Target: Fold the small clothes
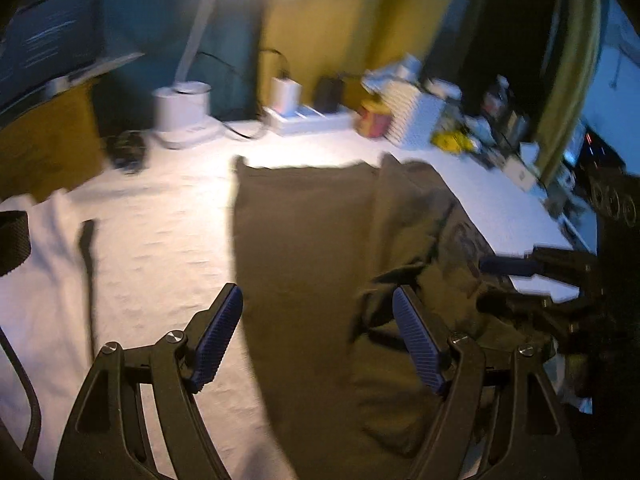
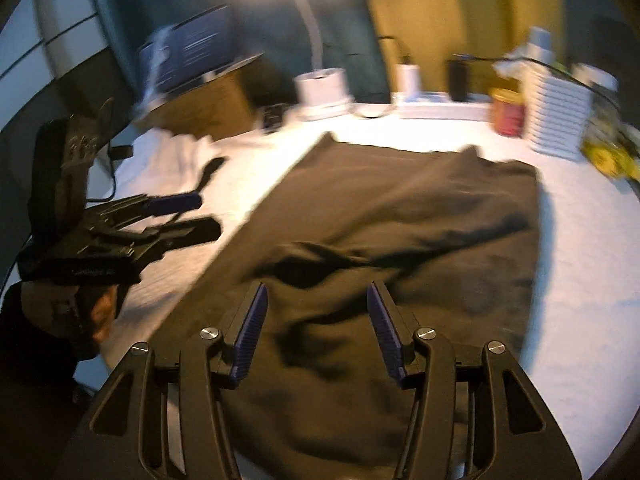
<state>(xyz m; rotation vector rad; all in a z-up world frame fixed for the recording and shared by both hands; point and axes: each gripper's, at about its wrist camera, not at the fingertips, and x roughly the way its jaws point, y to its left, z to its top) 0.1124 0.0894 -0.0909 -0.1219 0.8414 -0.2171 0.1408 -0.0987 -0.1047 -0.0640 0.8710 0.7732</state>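
Fingers of both grippers gape empty above the dark garment (image 2: 400, 240).
Left gripper (image 1: 316, 340), right gripper (image 2: 316, 328); no writing legible on the white counter (image 2: 580, 240).

The left tongs (image 1: 316, 340) point forward and down, jaws wide apart with nothing between the blue pads (image 1: 218, 336). In the right wrist view the left tongs (image 2: 196, 216) reach in from the left edge, gripped by a hand (image 2: 100, 320) below them. The right tongs (image 2: 316, 328) also tilt down, jaws apart and empty, and in the left wrist view the right tongs (image 1: 516, 276) enter from the right edge.
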